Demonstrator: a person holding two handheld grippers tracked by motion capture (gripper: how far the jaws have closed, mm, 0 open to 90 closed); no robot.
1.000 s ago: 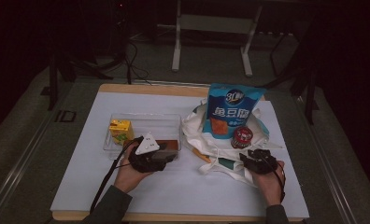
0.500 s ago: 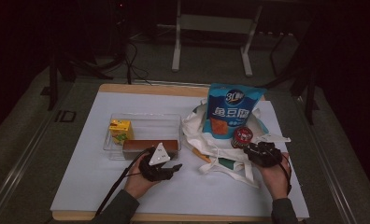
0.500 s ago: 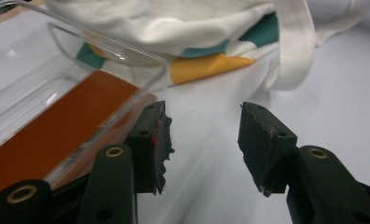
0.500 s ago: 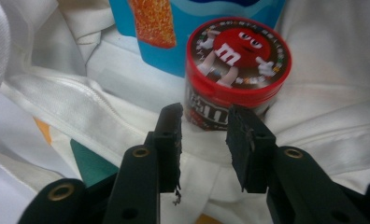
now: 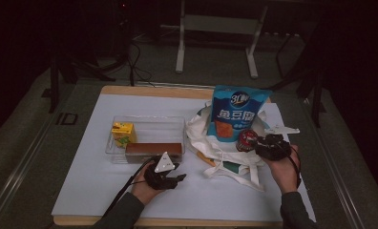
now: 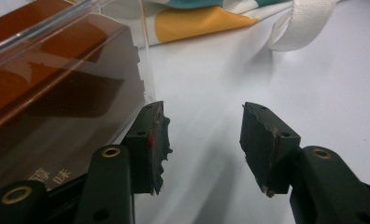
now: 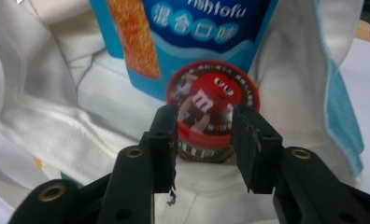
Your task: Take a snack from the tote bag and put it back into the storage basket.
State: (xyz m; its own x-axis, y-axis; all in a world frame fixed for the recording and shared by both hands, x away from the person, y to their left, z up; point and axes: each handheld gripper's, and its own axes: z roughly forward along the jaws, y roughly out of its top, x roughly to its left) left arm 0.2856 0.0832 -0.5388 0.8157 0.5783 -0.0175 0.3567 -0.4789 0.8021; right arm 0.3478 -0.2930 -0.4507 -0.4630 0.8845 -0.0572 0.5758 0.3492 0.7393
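Note:
A red-lidded M&M's tub (image 5: 246,139) rests on a white tote bag (image 5: 225,155), in front of a blue snack bag (image 5: 237,114) that stands in the tote. My right gripper (image 5: 257,143) is shut on the tub. In the right gripper view the jaws (image 7: 205,114) press its sides below the lid (image 7: 206,91). My left gripper (image 5: 180,177) is open and holds nothing. It lies low over the white mat, just in front of the clear tray (image 5: 149,123). In the left gripper view its jaws (image 6: 202,112) frame bare mat beside the tray's brown box (image 6: 57,93).
The clear tray holds a yellow juice carton (image 5: 122,133) and a long brown box (image 5: 153,150). A tote strap (image 6: 300,28) lies on the mat ahead of the left gripper. The white mat (image 5: 91,186) covers a wooden table, with dark floor and stands beyond.
My right gripper has moved forward to the tub and its jaws now flank it. My left gripper has drawn back from the tray, toward the person and slightly right.

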